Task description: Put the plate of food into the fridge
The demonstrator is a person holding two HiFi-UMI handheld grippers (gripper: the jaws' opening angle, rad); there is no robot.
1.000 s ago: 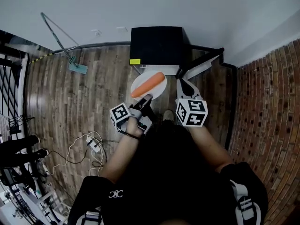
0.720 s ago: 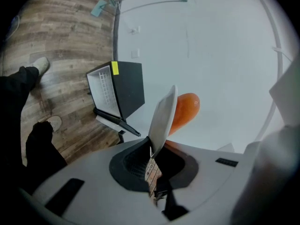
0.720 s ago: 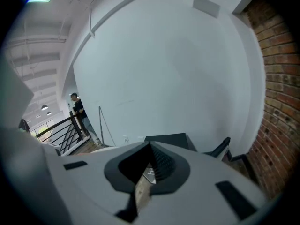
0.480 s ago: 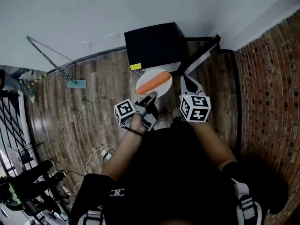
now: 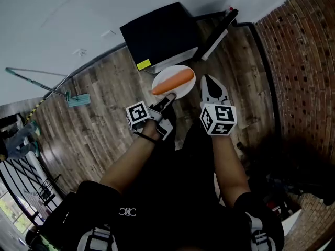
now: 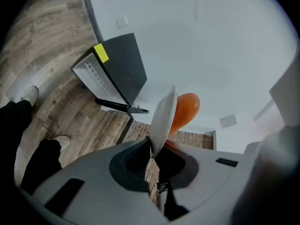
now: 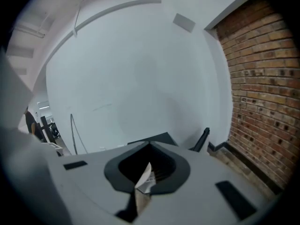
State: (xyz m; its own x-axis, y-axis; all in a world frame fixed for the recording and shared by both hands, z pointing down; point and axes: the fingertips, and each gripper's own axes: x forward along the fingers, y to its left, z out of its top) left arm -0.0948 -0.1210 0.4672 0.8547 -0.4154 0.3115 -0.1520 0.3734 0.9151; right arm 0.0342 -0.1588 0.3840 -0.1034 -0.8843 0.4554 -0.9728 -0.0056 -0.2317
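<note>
A white plate (image 5: 185, 90) carrying a long orange carrot (image 5: 174, 81) is held level in front of me, with my left gripper (image 5: 168, 98) shut on its near rim. In the left gripper view the plate (image 6: 163, 118) stands edge-on between the jaws, with the carrot (image 6: 185, 110) behind it. The small black fridge (image 5: 157, 33) stands on the floor just beyond the plate, its door (image 5: 217, 29) swung open to the right. My right gripper (image 5: 211, 83) hovers right of the plate, shut and holding nothing, pointing at the wall above the fridge (image 7: 152, 138).
The wooden plank floor (image 5: 99, 114) runs to a white wall behind the fridge. A brick wall (image 5: 298, 51) closes off the right side. A mop (image 5: 49, 85) lies on the floor at the far left. My shoe (image 6: 24, 95) shows below the left gripper.
The head view has swung and tilted, so the fridge now sits up and left of the plate. The plate stays in the left grip, and both grippers keep their stance.
</note>
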